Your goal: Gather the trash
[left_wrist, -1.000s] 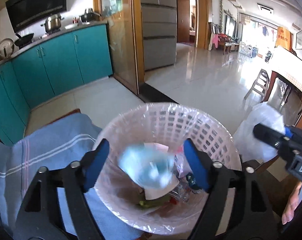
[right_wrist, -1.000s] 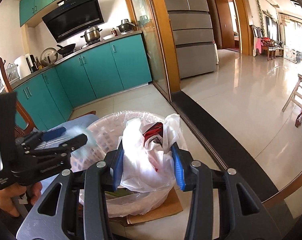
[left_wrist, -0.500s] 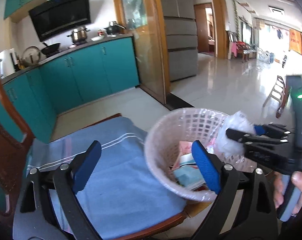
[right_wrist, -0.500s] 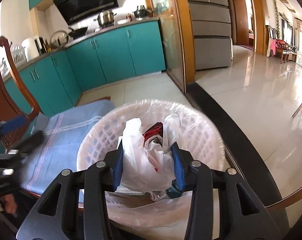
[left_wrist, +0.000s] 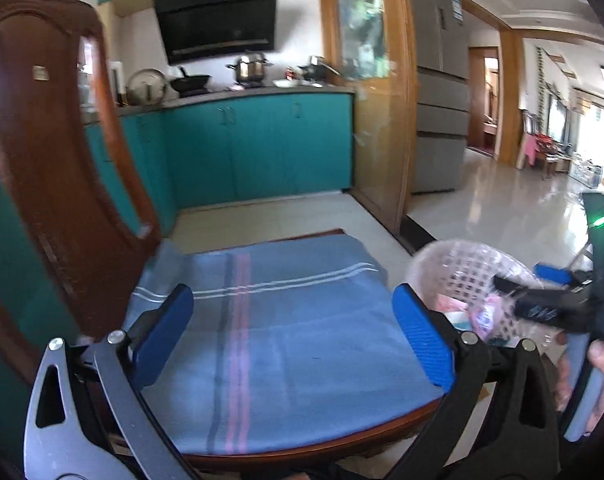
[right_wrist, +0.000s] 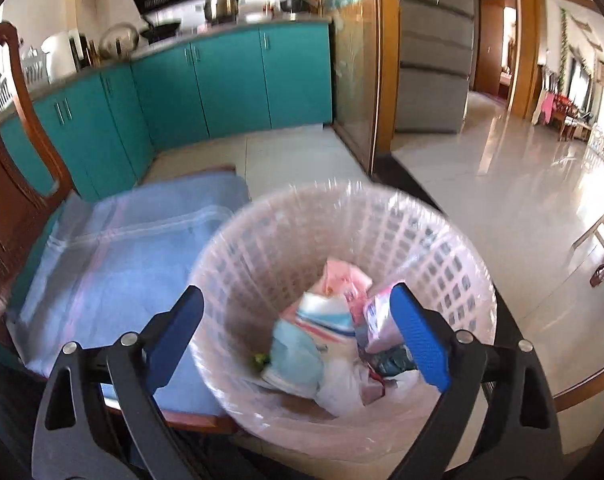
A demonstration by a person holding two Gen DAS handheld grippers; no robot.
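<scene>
- Right tool [right_wrist: 298,336] hangs directly over the waste basket [right_wrist: 453,248], jaws spread wide with nothing between the blue pads.
- Down in the basket there's a heap of trash [right_wrist: 329,336]: a pale blue and white packet, something pink, a crumpled white plastic bag [right_wrist: 341,388] low at the front. All of it sits inside the liner.
- Left tool [left_wrist: 294,340] is off to the side, over the blue striped cloth [left_wrist: 286,320] on the chair seat [left_wrist: 302,446]. Jaws fully open there too, holding nothing.
- From the left wrist view the basket [left_wrist: 453,268] shows at the right edge of the seat, just beside it, with the right tool [left_wrist: 541,304] over its rim.
- No loose trash shows on the cloth from either view, so collecting looks close to finished, I'd judge.
- Risks now: the basket is light openwork plastic and stands right by the chair edge; a nudge from the right tool's frame on the way out could tip it and spill the lot.
- The thin liner is another one: a finger catching the film could drag it up, contents with it.
- Both views are blurred, so fine contact is hard to call.
</scene>
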